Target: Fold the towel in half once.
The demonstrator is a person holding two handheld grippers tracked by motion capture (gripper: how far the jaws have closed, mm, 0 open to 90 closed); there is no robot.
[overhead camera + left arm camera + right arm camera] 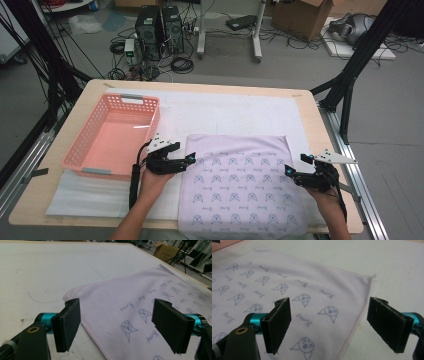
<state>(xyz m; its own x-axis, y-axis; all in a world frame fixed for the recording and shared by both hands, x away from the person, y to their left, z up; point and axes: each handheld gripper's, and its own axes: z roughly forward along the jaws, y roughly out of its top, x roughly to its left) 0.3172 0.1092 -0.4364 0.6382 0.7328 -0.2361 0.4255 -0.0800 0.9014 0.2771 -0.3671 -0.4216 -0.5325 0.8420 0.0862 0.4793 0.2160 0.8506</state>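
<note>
Forearms enter from six o'clock over the wooden table [300, 95], whose white mat [235, 110] carries a lilac towel [240, 185] with small blue faces, lying flat at about five o'clock from the table's middle. At nine o'clock stands a pink basket [112, 135]. Left gripper [189, 159] hovers at the towel's nine-o'clock edge, jaws released and spread, nothing between them. Right gripper [295, 166] sits at its three-o'clock edge, likewise released, straddling the hem without pinching it
</note>
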